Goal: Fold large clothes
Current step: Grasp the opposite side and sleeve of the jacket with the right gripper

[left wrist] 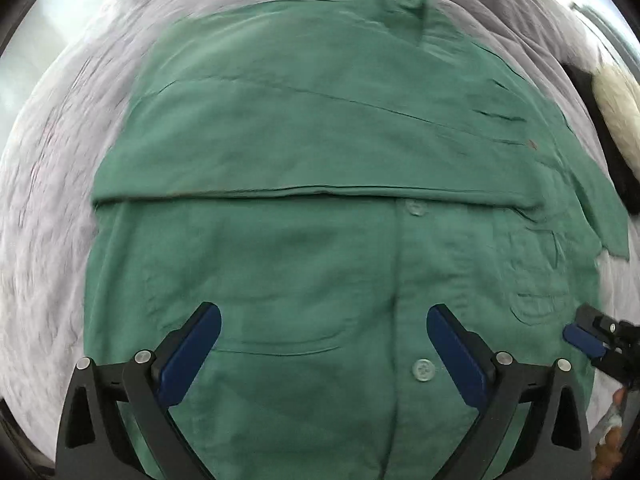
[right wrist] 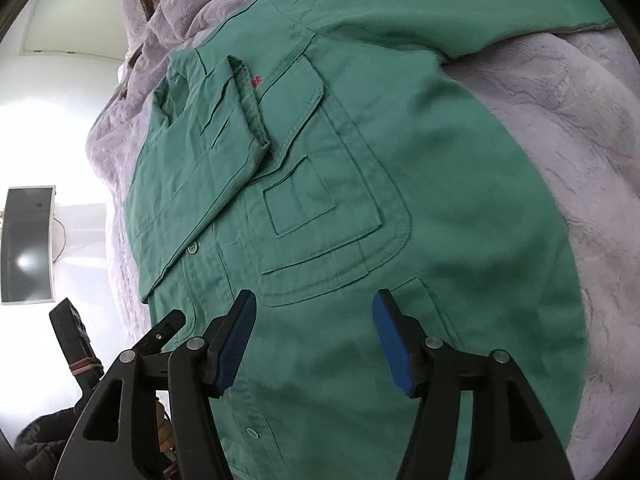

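A green button-up shirt (left wrist: pixel 320 140) lies front up on a grey-lilac blanket (left wrist: pixel 48 200), with a sleeve folded across its chest. My left gripper (left wrist: pixel 324 320) is open and empty, hovering just above the shirt's lower front by the button placket (left wrist: pixel 420 368). My right gripper (right wrist: pixel 314 306) is open and empty above the shirt (right wrist: pixel 360 160), just below the chest pocket (right wrist: pixel 332 208). The right gripper also shows at the right edge of the left wrist view (left wrist: pixel 592 336). The left gripper's black body shows at the lower left of the right wrist view (right wrist: pixel 76 332).
The blanket (right wrist: pixel 580 160) is bunched in wrinkled folds around the shirt. A dark screen (right wrist: pixel 28 244) hangs on a white wall at the left. A cream cushion on something dark (left wrist: pixel 616 112) sits at the right edge.
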`<state>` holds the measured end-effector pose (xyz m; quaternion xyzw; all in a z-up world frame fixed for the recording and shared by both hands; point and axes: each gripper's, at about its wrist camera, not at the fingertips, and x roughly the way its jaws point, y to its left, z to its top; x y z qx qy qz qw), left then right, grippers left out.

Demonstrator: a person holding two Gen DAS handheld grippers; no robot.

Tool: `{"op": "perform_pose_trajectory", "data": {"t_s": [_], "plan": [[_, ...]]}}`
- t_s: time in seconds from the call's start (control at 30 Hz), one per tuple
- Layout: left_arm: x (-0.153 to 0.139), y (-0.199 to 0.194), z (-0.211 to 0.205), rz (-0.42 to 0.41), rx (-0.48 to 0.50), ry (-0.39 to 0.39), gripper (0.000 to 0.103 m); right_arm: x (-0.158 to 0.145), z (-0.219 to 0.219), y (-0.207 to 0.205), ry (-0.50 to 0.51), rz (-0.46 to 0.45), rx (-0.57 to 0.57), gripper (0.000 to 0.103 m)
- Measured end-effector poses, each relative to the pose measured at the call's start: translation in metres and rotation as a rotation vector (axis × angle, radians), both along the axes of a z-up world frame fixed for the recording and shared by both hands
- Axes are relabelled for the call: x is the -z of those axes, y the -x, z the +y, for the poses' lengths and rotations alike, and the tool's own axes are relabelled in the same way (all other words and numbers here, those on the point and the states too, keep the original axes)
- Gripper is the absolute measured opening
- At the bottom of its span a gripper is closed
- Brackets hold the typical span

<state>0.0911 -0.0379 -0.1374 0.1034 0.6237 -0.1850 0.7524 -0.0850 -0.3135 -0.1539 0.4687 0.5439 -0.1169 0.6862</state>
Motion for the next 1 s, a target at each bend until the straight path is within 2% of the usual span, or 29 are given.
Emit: {"op": "perform_pose_trajectory", "data": {"t_s": [0.13, 0.23, 0.4, 0.43, 0.47, 0.7, 0.77, 1.0], "plan": [[-0.003, 0.005, -0.024, -0.017, 0.048, -0.02, 0.103, -0.005, -0.009, 0.011, -0.001, -0.02, 0.023, 0.079], [-0.005, 0.008, -0.04, -0.018, 0.068, -0.007, 0.103, -0.013, -0.022, 0.019, 0.0, -0.054, 0.038, 0.079], [-0.002, 0.011, -0.075, 0.007, 0.101, 0.007, 0.103, -0.027, -0.055, 0.035, 0.074, -0.083, 0.055, 0.082], [-0.002, 0.011, -0.083, 0.007, 0.107, 0.007, 0.103, -0.029, -0.062, 0.039, 0.081, -0.086, 0.065, 0.09], [-0.002, 0.009, -0.089, 0.007, 0.113, 0.007, 0.103, -0.029, -0.07, 0.044, 0.084, -0.091, 0.08, 0.092], [0.005, 0.024, -0.132, 0.015, 0.176, 0.012, 0.103, -0.029, -0.136, 0.083, 0.08, -0.123, 0.256, 0.092], [0.009, 0.026, -0.157, 0.007, 0.194, 0.007, 0.103, -0.027, -0.155, 0.094, 0.081, -0.13, 0.317, 0.092], [0.012, 0.037, -0.204, -0.014, 0.234, 0.009, 0.103, -0.021, -0.222, 0.119, 0.156, -0.146, 0.458, 0.092]]}}
